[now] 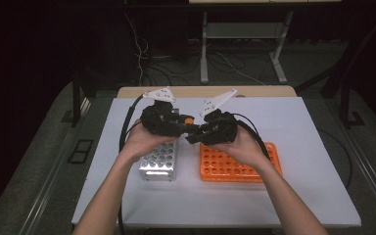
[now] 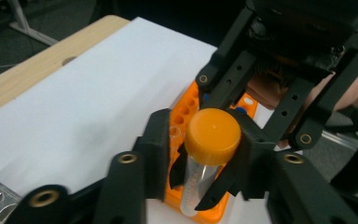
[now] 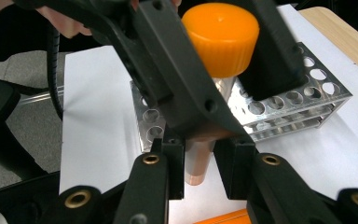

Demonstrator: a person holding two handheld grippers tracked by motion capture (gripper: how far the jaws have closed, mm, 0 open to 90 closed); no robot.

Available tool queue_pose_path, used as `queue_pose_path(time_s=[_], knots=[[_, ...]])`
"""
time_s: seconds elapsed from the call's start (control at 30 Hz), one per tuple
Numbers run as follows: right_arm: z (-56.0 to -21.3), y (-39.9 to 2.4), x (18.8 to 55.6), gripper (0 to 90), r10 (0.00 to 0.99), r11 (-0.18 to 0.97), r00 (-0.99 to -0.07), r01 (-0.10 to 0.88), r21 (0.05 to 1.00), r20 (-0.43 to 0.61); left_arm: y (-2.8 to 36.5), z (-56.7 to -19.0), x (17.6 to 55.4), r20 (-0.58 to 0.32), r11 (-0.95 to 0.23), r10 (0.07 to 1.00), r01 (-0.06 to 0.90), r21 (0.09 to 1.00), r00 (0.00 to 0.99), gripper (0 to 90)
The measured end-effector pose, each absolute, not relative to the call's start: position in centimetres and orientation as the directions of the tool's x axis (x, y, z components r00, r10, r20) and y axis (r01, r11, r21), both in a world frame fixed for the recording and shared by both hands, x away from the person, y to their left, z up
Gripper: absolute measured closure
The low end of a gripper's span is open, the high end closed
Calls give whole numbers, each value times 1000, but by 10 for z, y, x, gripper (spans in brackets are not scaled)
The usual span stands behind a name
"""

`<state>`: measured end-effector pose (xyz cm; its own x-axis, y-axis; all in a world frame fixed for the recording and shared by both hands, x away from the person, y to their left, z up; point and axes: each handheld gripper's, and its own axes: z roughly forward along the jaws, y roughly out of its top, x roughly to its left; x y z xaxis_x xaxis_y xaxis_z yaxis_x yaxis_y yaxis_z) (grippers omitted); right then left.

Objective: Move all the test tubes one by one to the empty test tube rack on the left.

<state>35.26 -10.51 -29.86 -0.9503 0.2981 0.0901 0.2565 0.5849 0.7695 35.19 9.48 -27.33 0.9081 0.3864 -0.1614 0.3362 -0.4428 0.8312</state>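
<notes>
Nearest in the high view, two forearms are cut off by the bottom edge. Above the desk (image 1: pixel 293 127), one tube (image 2: pixel 200 179) with an orange cap (image 2: pixel 213 136) is held between the two tongs, over the gap between the racks; from above it is mostly hidden, only a spot of the cap showing.

The left tongs (image 2: pixel 200 149) are narrowed onto the cap, both pads seemingly against it. The right tongs (image 3: pixel 199 161) are closed on the tube body, most of which is covered by the left tongs' arm in the right gripper view. Whether anything is inside the tube cannot be told.

Two racks stand on the desk: a metal rack (image 1: pixel 159 161) under the left hand and an orange rack (image 1: pixel 235 166) under the right, each partly covered by a hand. Beyond the desk, a dark floor with cables and white frame legs is dimly seen.
</notes>
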Motion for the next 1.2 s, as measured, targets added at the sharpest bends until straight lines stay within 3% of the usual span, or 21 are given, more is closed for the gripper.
queue_pose_path(time_s=[0.1,0.6,0.7,1.0,1.2], knots=[[-300,-105,354,740,299,584,-950,258,769,92,94,-273,353,-160,-461,374,333,823,914,654],[-301,-105,358,730,315,572,-945,260,778,85,89,-258,368,-157,-560,353,343,755,922,686],[-296,-111,358,634,340,547,-937,270,793,85,92,-255,371,-150,-550,371,347,760,916,687],[-283,-139,360,541,405,478,-909,300,825,96,105,-240,385,-123,-540,418,355,763,900,688],[-275,-161,359,381,464,432,-879,334,838,111,110,-233,395,-108,-543,449,367,755,887,688]])
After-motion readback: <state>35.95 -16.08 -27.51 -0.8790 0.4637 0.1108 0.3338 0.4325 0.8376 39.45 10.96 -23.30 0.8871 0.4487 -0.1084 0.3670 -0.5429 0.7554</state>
